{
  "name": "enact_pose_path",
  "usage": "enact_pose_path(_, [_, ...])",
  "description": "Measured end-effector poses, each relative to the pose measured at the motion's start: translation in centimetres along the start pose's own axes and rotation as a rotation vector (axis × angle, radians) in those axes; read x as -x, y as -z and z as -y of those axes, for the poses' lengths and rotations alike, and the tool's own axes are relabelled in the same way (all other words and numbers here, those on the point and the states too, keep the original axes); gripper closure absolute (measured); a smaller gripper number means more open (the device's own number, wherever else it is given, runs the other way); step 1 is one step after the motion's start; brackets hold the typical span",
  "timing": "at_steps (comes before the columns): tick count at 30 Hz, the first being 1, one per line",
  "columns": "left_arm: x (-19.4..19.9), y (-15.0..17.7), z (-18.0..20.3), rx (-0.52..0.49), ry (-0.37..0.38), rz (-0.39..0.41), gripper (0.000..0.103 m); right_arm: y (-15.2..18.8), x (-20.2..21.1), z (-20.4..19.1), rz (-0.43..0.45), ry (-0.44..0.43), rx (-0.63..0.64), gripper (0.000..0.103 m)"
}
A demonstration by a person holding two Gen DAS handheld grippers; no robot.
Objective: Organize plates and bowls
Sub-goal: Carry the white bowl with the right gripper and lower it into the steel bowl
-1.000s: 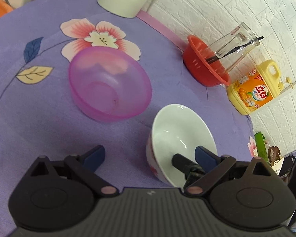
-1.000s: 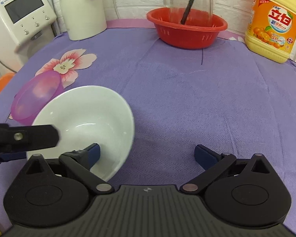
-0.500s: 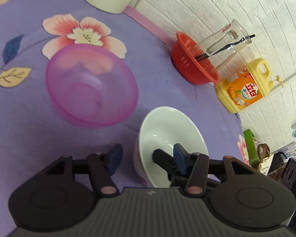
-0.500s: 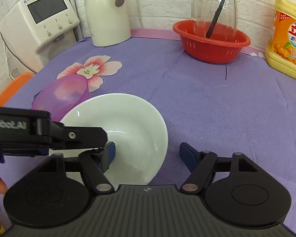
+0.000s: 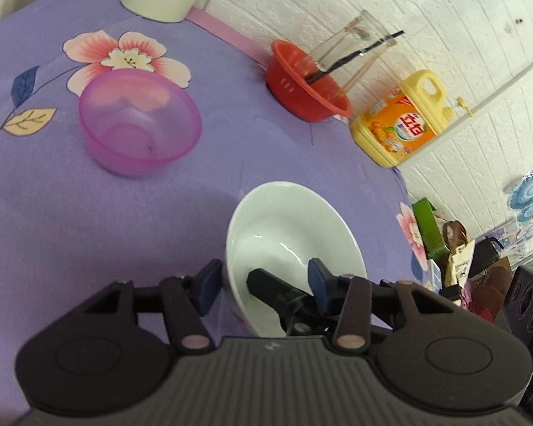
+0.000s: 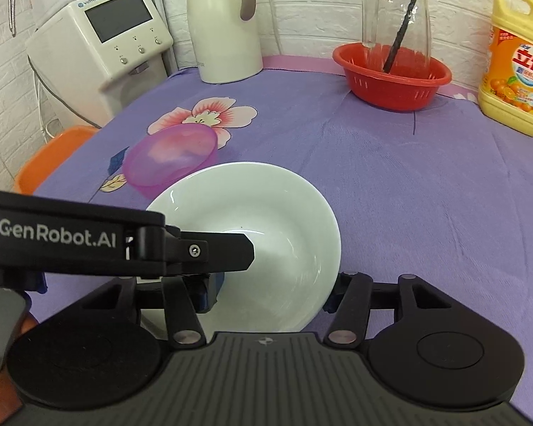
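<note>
A white ceramic bowl point(image 5: 291, 234) is lifted and tilted above the purple cloth; it also shows in the right wrist view point(image 6: 266, 234). My left gripper point(image 5: 264, 280) is shut on the white bowl's rim, one finger outside and one inside. My right gripper point(image 6: 273, 293) also straddles the bowl, its left finger point(image 6: 211, 289) inside and its right finger point(image 6: 332, 296) outside the rim; whether it grips is unclear. A translucent pink bowl point(image 5: 140, 126) sits upright on the cloth beyond, also in the right wrist view point(image 6: 170, 158).
A red basket point(image 6: 391, 76) with a glass jar stands at the back. A yellow detergent jug point(image 6: 517, 60), a cream kettle point(image 6: 225, 21) and a white appliance point(image 6: 99, 46) line the wall. An orange stool point(image 6: 46, 156) is beyond the table's left edge.
The left gripper closed on the white bowl's rim and lifted it. The right gripper moved in around the bowl from the other side. The pink bowl stayed put.
</note>
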State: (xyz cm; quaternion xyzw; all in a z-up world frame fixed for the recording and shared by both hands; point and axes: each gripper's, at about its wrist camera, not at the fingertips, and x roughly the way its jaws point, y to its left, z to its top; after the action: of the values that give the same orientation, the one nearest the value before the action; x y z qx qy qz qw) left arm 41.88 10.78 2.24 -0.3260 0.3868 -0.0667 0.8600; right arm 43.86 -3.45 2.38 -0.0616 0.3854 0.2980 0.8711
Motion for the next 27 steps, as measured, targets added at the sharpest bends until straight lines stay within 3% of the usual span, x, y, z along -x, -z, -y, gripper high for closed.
enact_pose_path(6, [3.7,4.4,2.4,-0.034,0.050,-0.008,0.055,3.0,5.6,-1.4,0.017,0.040,0.012,0.009])
enact_pose_path(13, [6.2,11.4,5.2,-0.109,0.104,-0.061,0.055,9.0,12.1,-2.5,0.028,0.122,0.018,0.003])
enact_pose_path(21, [5.6,16.8,5.9,-0.155,0.099,-0.146,0.055,14.9,14.0,-2.0,-0.016,0.152,-0.028,0.002])
enact_pose_path(27, [6.1,18.2,5.9,-0.203,0.088,-0.134,0.055,16.5,14.0,-1.9,-0.012,0.108,-0.066,0.002])
